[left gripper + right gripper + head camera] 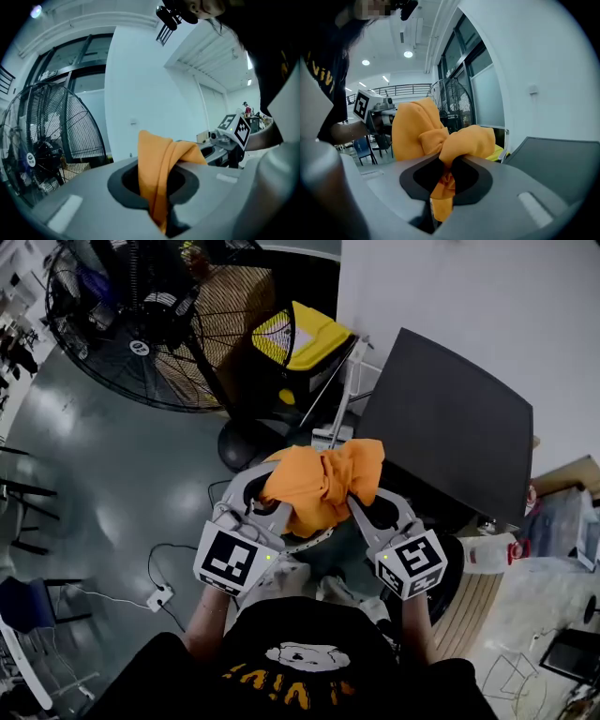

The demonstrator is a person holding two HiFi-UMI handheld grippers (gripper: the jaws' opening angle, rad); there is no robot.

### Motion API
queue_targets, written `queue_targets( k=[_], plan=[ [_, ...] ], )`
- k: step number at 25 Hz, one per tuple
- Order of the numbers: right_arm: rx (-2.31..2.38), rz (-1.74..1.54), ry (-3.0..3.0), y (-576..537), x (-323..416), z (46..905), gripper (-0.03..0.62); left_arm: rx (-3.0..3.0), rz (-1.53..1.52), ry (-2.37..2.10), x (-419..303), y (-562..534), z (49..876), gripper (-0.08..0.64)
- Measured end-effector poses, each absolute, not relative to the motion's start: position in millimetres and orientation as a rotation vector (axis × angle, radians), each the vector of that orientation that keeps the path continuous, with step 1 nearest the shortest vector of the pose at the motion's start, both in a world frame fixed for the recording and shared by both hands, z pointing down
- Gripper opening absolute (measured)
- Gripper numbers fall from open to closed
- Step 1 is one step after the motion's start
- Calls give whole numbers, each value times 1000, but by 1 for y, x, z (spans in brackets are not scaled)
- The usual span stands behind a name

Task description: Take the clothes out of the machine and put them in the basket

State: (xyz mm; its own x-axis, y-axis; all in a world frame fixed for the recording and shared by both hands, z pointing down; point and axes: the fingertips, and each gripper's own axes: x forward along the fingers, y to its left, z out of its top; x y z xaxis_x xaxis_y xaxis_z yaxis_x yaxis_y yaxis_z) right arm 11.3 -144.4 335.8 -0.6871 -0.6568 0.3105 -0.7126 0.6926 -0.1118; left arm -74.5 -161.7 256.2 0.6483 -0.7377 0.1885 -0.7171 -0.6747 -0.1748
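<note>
An orange garment (323,479) hangs bunched in the air between my two grippers, in front of my chest. My left gripper (274,495) is shut on its left part; in the left gripper view the cloth (157,164) runs down through the closed jaws (159,187). My right gripper (361,495) is shut on the right part, where a thick fold (454,140) is pinched in the jaws (445,176). The dark flat top of the machine (450,427) lies to the right, beyond the garment. I cannot make out a basket for certain.
A big black floor fan (141,324) stands at the upper left, its round base (244,442) just beyond the garment. A black bin with a yellow lid (305,343) sits behind. A power strip (159,597) lies on the grey floor at left. A white jug (487,554) stands at right.
</note>
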Motion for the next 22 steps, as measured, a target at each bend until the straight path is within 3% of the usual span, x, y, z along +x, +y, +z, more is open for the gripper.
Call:
queue_targets(
  k=[8,22],
  plan=[
    [1118,433,-2510,-168,-33,395,74,-2929,-546,1159,-120,-192,329,38],
    [1112,764,-2199,-209,-86,552,75,-2972,-1160,891,-165,-231,513,40]
  ],
)
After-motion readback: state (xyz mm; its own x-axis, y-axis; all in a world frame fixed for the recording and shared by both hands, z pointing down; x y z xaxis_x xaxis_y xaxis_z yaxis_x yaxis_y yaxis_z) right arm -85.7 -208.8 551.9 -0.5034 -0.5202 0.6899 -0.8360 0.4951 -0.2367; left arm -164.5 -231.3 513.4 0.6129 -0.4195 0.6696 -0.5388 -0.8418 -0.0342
